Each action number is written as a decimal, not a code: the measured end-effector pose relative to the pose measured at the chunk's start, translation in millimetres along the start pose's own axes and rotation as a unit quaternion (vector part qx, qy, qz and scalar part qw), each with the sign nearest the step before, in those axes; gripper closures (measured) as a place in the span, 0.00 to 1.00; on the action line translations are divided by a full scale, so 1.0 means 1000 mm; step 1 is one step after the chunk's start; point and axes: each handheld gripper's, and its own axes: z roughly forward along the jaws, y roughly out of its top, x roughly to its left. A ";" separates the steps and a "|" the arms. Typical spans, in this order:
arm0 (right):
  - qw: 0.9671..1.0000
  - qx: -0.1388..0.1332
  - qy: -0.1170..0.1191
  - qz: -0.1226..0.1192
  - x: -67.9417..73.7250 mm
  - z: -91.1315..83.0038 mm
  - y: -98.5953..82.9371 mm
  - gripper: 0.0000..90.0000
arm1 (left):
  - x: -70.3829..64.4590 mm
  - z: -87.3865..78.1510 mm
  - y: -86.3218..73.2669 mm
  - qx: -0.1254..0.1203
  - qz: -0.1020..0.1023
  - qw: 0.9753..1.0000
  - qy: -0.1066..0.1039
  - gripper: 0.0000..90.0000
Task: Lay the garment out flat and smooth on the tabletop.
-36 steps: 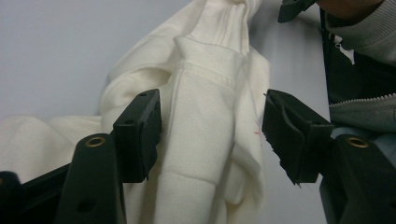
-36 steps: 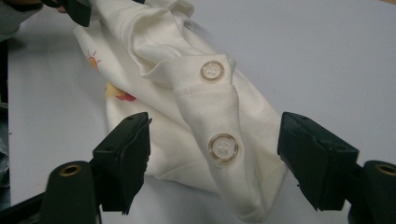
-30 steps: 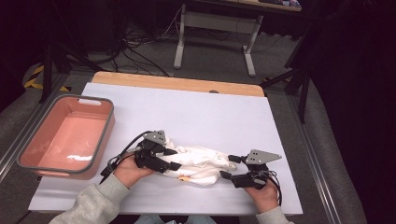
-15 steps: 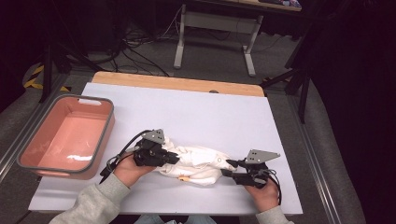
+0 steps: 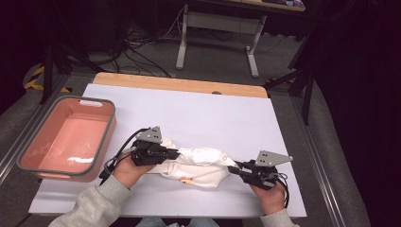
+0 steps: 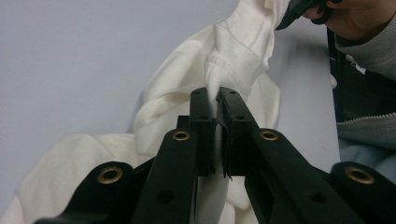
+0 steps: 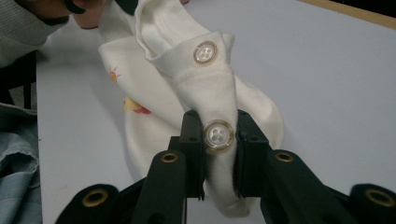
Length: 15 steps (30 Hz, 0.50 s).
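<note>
Between the two claws: a small white garment (image 5: pixel 198 163) lies bunched on the worktop (image 5: pixel 213 113), stretched loosely from one claw to the other near the person's edge.

Left claw (image 5: pixel 174 153): pressed together on a fold of the white cloth; in the left gripper view (image 6: pixel 215 100) the fabric rises out from between the jaws, so the pinch looks firm.

Right claw (image 5: pixel 232 169): pinching the opposite end of the garment; in the right gripper view (image 7: pixel 217 126) the jaws close on a buttoned band, with one button (image 7: pixel 218 136) sitting right at the jaw tips and a second button (image 7: pixel 205 52) farther out along the same band.

Garment detail: beyond the right claw, small printed marks in yellow and red (image 7: pixel 135 106) show on the cloth; which part of the garment each claw holds cannot be told for sure.

Off to the left claw's outer side: a pink bin (image 5: pixel 66 139) stands on the worktop, well apart from the garment, with nothing visible inside it.

Step in hand: judged from the double grip, both ends are secured and the garment is ready to be lifted or spread; it is not yet flat.

Next move calls for: drawing the claws apart evenly and raising them together, so the bunched middle opens out without the cloth slipping from either pinch, the one at the button being the likelier to slide.
</note>
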 end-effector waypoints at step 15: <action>0.998 -0.061 0.005 -0.027 0.001 -0.016 0.033 0.85 | -0.006 -0.036 0.015 -0.092 0.030 0.995 0.021 0.95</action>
